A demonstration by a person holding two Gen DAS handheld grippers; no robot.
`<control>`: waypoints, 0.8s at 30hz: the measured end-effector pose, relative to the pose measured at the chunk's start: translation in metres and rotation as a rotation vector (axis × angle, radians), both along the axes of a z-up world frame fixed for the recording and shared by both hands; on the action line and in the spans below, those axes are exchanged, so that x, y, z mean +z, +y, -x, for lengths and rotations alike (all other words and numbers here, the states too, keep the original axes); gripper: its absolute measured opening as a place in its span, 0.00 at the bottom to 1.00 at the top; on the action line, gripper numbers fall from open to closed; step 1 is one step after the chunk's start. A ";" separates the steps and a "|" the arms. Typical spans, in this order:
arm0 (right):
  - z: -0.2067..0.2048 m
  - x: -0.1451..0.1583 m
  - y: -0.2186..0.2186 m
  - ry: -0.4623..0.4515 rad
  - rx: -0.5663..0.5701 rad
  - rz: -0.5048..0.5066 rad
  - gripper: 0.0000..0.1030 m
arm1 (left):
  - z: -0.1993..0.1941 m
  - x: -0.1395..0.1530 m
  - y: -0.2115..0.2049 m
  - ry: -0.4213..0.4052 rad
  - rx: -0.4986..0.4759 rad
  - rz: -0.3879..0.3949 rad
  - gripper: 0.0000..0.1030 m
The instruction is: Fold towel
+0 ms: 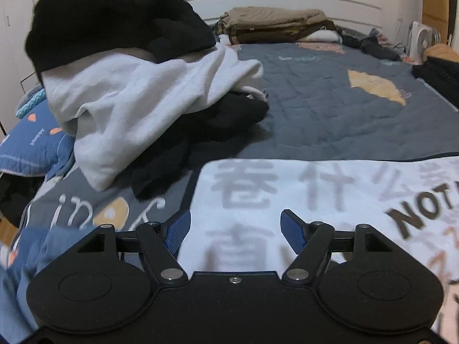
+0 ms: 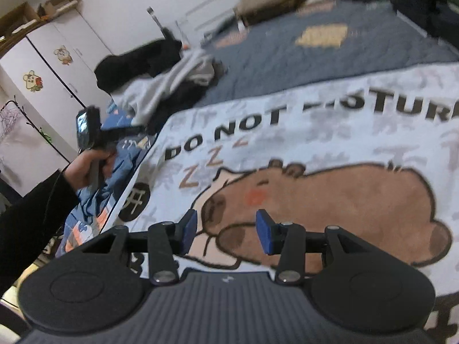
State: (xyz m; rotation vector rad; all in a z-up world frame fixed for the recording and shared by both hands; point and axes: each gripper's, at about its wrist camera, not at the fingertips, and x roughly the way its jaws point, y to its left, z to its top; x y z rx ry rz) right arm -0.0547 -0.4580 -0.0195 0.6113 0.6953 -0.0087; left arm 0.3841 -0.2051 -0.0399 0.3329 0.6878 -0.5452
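A white towel (image 2: 330,132) printed with a brown capybara, black letters and grey characters lies spread flat on the bed. Its left end fills the lower right of the left wrist view, towel (image 1: 301,189). My left gripper (image 1: 235,230) hovers open over the towel's left edge, blue pads wide apart, nothing between them. My right gripper (image 2: 226,229) is open just above the capybara's snout, holding nothing. In the right wrist view a hand (image 2: 86,169) in a black sleeve holds the left gripper's handle beside the towel's left edge.
A heap of white and black clothes (image 1: 137,86) sits on the grey-blue quilt (image 1: 344,114) left of the towel. Folded brown bedding (image 1: 275,24) lies by the headboard. A blue pillow (image 1: 31,143) is at the left edge, white wardrobes (image 2: 57,66) beyond.
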 end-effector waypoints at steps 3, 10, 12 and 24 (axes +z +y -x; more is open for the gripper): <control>-0.004 -0.001 0.005 -0.019 0.031 -0.008 0.43 | -0.023 -0.011 -0.008 0.005 0.014 -0.018 0.67; -0.010 -0.004 0.007 -0.049 0.044 -0.032 0.43 | -0.064 -0.038 -0.020 0.034 0.052 -0.052 0.67; -0.013 -0.008 0.007 -0.029 0.043 -0.035 0.43 | -0.076 -0.046 -0.023 0.042 0.063 -0.061 0.66; -0.016 -0.021 0.011 -0.002 0.051 -0.042 0.43 | -0.097 -0.060 -0.027 0.090 0.078 -0.014 0.09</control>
